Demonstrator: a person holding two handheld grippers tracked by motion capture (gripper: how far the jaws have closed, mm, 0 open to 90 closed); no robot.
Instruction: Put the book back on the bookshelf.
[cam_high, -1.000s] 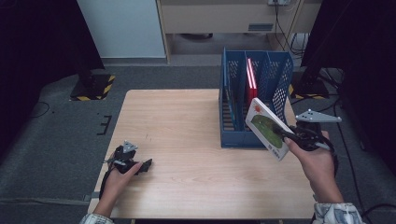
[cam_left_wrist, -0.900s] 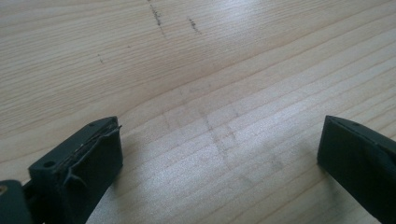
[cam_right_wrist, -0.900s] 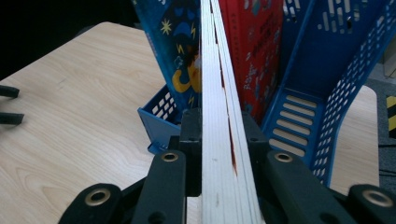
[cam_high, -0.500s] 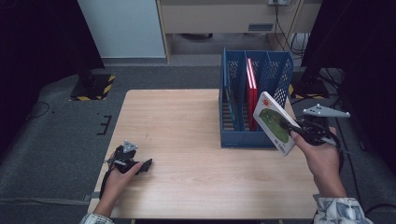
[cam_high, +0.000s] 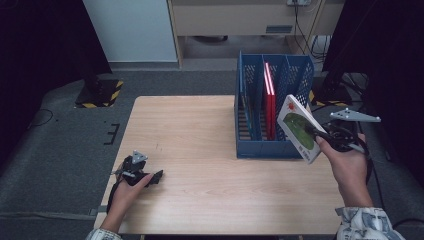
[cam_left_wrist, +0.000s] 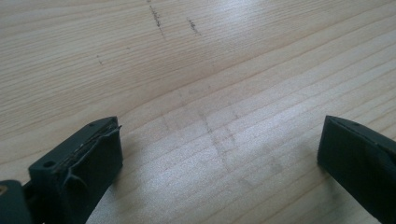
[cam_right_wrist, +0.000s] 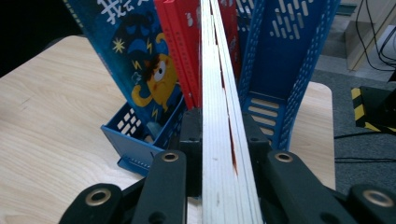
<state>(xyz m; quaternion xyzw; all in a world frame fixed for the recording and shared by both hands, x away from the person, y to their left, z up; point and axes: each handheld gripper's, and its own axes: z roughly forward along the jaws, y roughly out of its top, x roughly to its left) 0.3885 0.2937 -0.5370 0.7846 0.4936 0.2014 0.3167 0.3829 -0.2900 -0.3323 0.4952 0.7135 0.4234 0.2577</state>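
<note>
A blue slotted file rack (cam_high: 272, 148) (cam_right_wrist: 289, 88) stands at the table's right side, with a red book (cam_high: 270, 100) (cam_right_wrist: 184, 42) upright in a middle slot and a blue cartoon-cover book (cam_right_wrist: 133, 60) in the slot to its left. My right gripper (cam_high: 314, 133) (cam_right_wrist: 219, 140) is shut on a white book with a green cover picture (cam_high: 299, 129) (cam_right_wrist: 217, 112), held tilted in the air just in front of the rack's right end. My left gripper (cam_high: 156, 177) (cam_left_wrist: 219, 154) lies on the wooden table (cam_high: 200, 150) near its front left corner, open with nothing between its jaws.
The rack's rightmost slot (cam_right_wrist: 271, 107) stands open ahead of the held book. Grey carpet surrounds the table, with a yellow-black striped block (cam_high: 102, 92) at the back left and cables (cam_high: 350, 85) behind the rack.
My right gripper has carried the white book up and a little to the right, closer to the rack's right end. The left gripper has stayed put.
</note>
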